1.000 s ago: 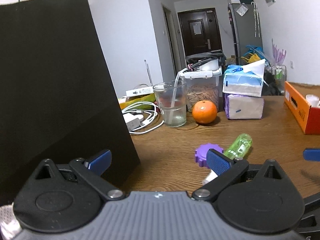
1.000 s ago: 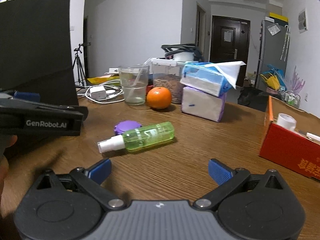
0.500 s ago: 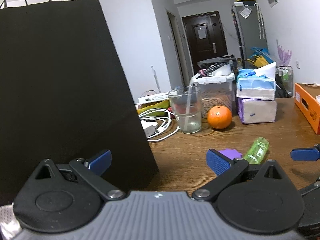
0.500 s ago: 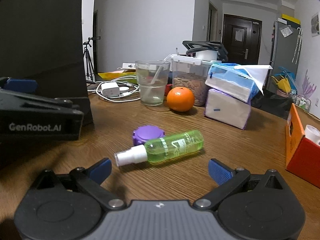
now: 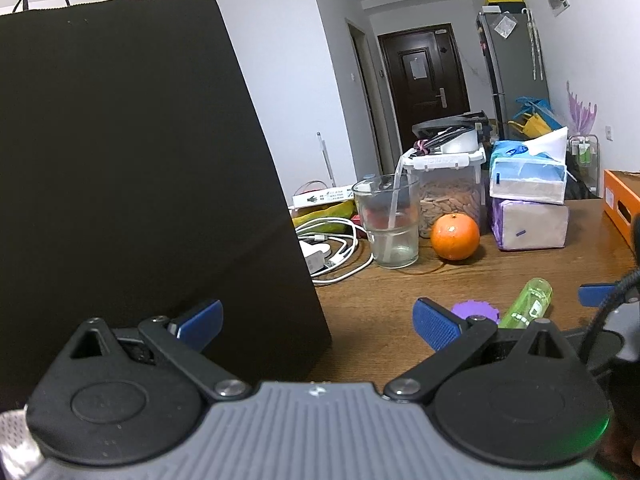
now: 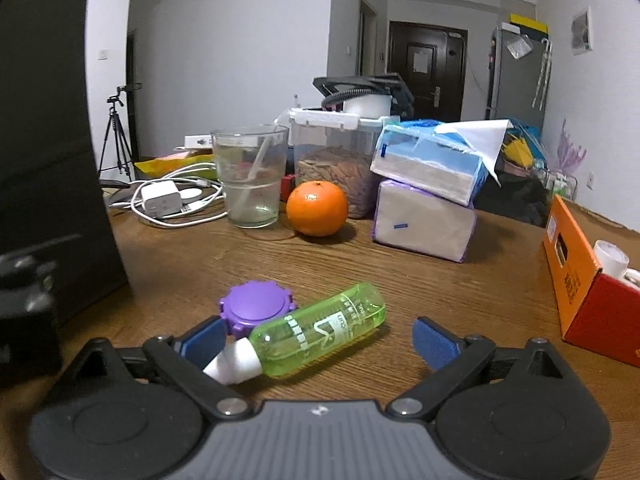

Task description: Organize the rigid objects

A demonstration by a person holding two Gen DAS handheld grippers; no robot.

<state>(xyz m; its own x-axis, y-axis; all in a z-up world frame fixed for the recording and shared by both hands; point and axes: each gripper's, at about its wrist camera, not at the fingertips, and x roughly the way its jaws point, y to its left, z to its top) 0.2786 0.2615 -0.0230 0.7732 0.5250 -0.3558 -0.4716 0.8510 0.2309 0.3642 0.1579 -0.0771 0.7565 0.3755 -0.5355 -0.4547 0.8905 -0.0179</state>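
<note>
A green spray bottle (image 6: 316, 330) with a white nozzle lies on the wooden table, touching a purple gear-shaped lid (image 6: 256, 309). My right gripper (image 6: 318, 342) is open and low, with the bottle lying between its blue fingers. My left gripper (image 5: 318, 322) is open and empty, its left finger in front of a tall black paper bag (image 5: 132, 184). The bottle (image 5: 526, 307) and lid (image 5: 476, 311) also show in the left wrist view, beside the right gripper's blue fingertip (image 5: 594, 294).
Behind stand a glass with a straw (image 6: 250, 176), an orange (image 6: 317, 208), a clear food box (image 6: 332, 160), stacked tissue packs (image 6: 428, 196) and white charger cables (image 6: 168, 200). An orange-red box (image 6: 588, 292) sits at the right edge.
My right gripper has moved forward and down until the green bottle lies between its fingers. My left gripper has shifted left, closer to the black bag.
</note>
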